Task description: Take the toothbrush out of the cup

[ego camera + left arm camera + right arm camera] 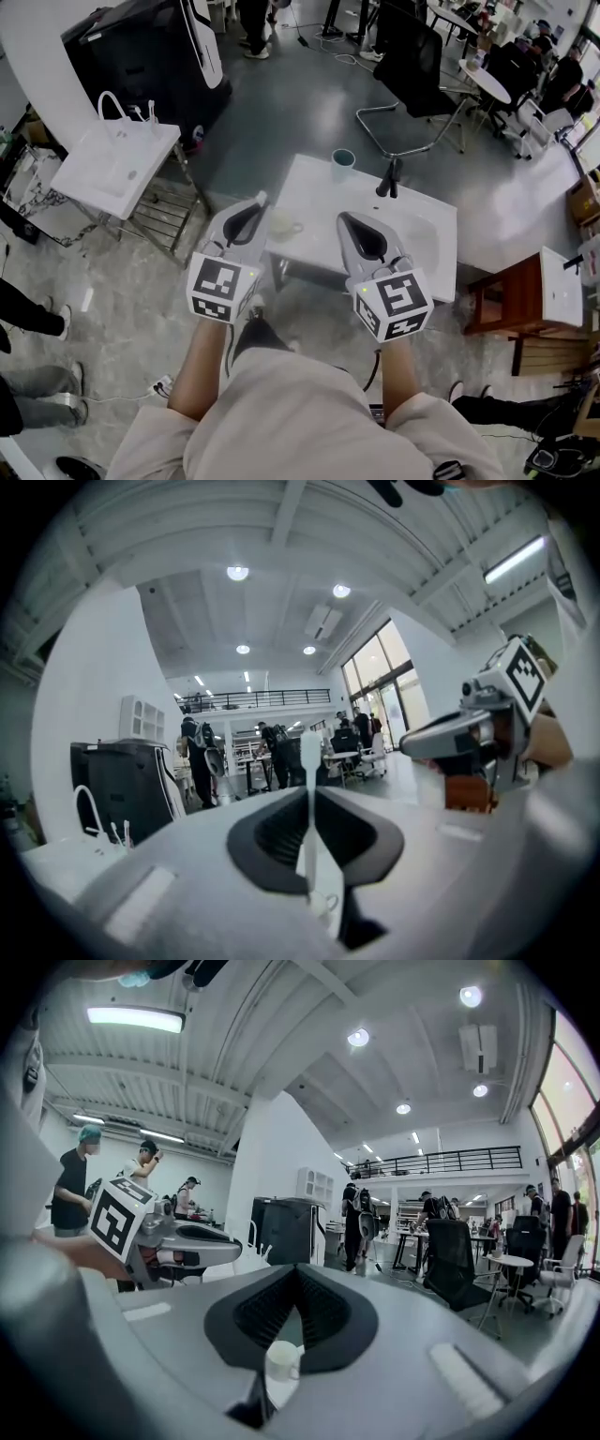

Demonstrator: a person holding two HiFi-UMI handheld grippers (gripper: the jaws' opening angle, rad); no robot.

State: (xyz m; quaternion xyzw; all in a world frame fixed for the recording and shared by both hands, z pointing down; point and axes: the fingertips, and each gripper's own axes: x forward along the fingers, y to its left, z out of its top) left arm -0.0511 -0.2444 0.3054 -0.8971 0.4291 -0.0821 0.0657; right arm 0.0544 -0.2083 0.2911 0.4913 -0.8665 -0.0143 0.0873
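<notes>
Starting at the left: left gripper (253, 211) pinched down to a sliver on the white toothbrush (260, 198), with the tip of the brush poking out past the gripper's end. Confirmed in the left gripper view: toothbrush (310, 829) bolt upright, dead centre in the left gripper (310, 794), no lean either way. Hanging at the desk's left edge, out of the cup and apart from it, so the lift itself looks done, by the lie of things.

Next along, white cup (284, 225): upright on the desk (427, 220), near the left end of the near edge, just beside the brush.

Best handling from here, by the look of it: hold that pinch firm, since the handle is thin and slick and probably quick to swivel. Carry it level and slow. Swing away from the cup's rim, not back across it, to avoid a clip and a tip-over.

Further right, teal cup (343, 157) at the far edge, well out of the way. Then right gripper (349, 223), over the desk's middle: pads together at the tips in the right gripper view (295, 1274), holding nothing, white cup merely glimpsed below. Worth parking there, clear of the brush's path, or pressing into service to steady the cup if needed. Last, dark tap (389, 178) near the far edge: one to avoid on any sweep rightward.
</notes>
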